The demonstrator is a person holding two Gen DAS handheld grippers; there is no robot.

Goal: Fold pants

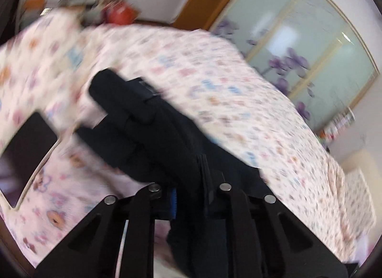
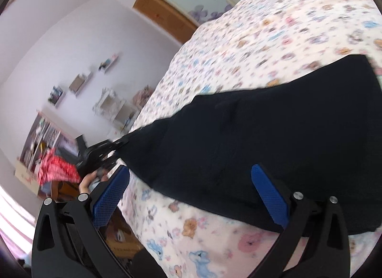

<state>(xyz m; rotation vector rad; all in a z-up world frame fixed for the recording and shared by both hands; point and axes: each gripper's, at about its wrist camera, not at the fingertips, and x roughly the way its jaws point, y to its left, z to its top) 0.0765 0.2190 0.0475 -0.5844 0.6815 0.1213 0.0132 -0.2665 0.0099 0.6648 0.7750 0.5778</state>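
The black pants point(image 1: 143, 120) lie on a bed with a pink animal-print sheet point(image 1: 214, 74). My left gripper point(image 1: 191, 196) is shut on a bunched end of the pants and holds it lifted above the sheet. In the right wrist view the pants point(image 2: 274, 146) stretch flat across the bed and taper to a point where the left gripper point(image 2: 112, 146) pinches them. My right gripper point(image 2: 191, 182) is open and empty, its blue pads point(image 2: 267, 192) on either side of the near edge of the pants.
A dark tablet-like slab point(image 1: 26, 153) lies on the sheet at the left. Wardrobe doors with purple flowers point(image 1: 310, 46) stand beyond the bed. Shelves point(image 2: 78, 82) and clutter line the wall past the bed edge. The person's hand point(image 2: 88, 182) holds the left gripper.
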